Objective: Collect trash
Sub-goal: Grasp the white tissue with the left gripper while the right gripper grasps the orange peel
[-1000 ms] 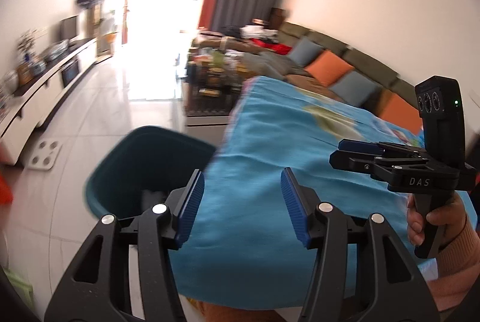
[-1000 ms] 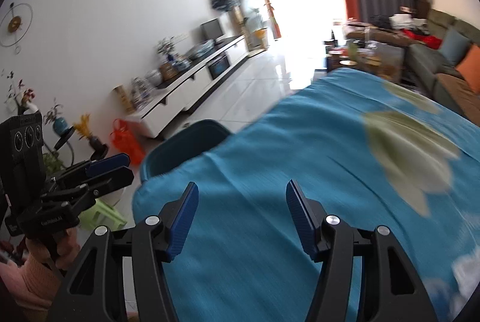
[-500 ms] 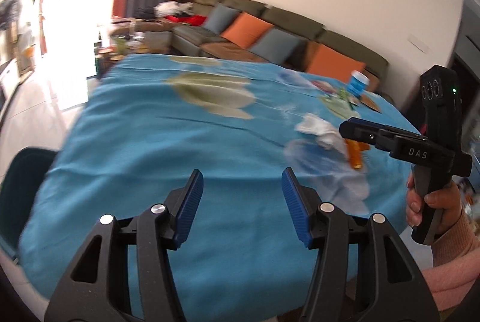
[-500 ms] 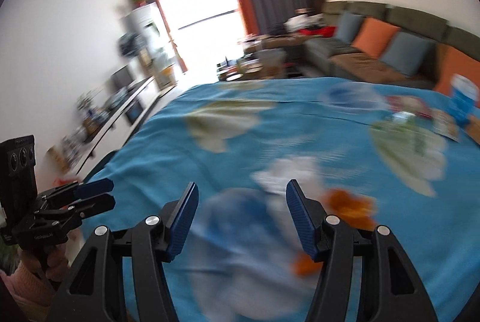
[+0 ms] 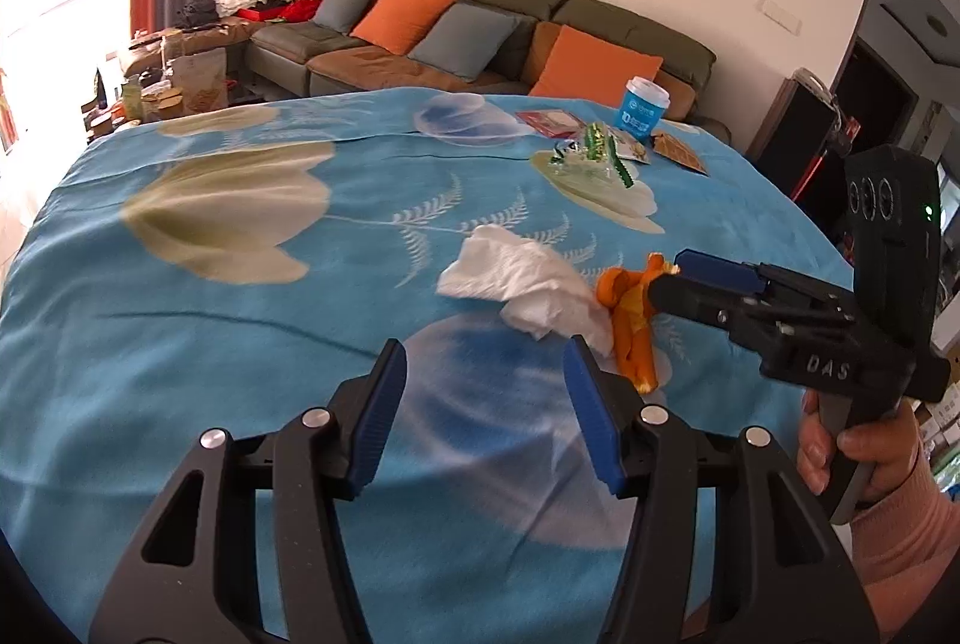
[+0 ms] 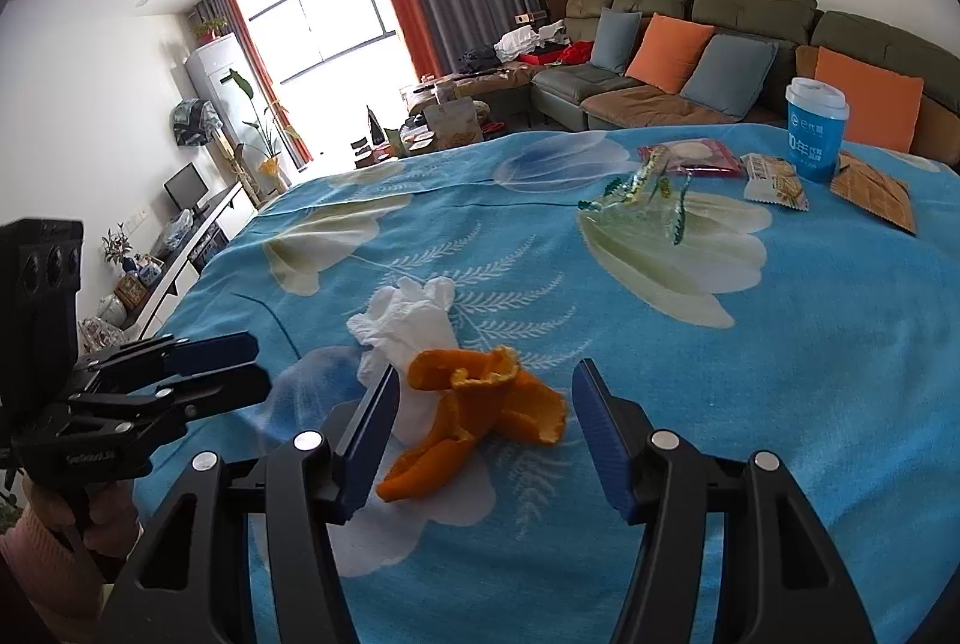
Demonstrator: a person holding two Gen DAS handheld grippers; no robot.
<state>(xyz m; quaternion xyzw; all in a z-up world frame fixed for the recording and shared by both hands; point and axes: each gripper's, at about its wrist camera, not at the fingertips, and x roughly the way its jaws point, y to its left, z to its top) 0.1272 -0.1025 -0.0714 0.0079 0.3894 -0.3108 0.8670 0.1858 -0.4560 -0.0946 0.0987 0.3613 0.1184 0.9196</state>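
While both grippers hang over the near part of a table draped in a blue floral cloth [image 5: 198,344], neither holds anything. In the right wrist view, the right gripper [image 6: 483,419] has its jaws spread wide, with a curled orange peel [image 6: 480,407] lying on the cloth in the gap between them; the blue pads [image 6: 594,425] stand clear of it on both sides. Touching the peel on its far left side is a crumpled white tissue [image 6: 405,323], and the left pad overlaps part of the tissue in this view. To the left, the left gripper [image 6: 255,365] appears side-on, gripped by a hand [image 6: 57,509] in a pink sleeve. From the left wrist camera, the left gripper's jaws also stand wide apart over bare cloth, the tissue and peel lying just beyond its right finger. More trash sits toward the far right of the table: a clear crinkled wrapper with green edging [image 6: 645,197], a red-and-white packet [image 6: 696,155], a pale snack packet [image 6: 774,191], a brown packet [image 6: 873,191], and a blue paper cup with a white lid [image 6: 816,131] standing upright between the last two. Behind the table runs a sofa [image 6: 690,14] with orange and grey cushions.
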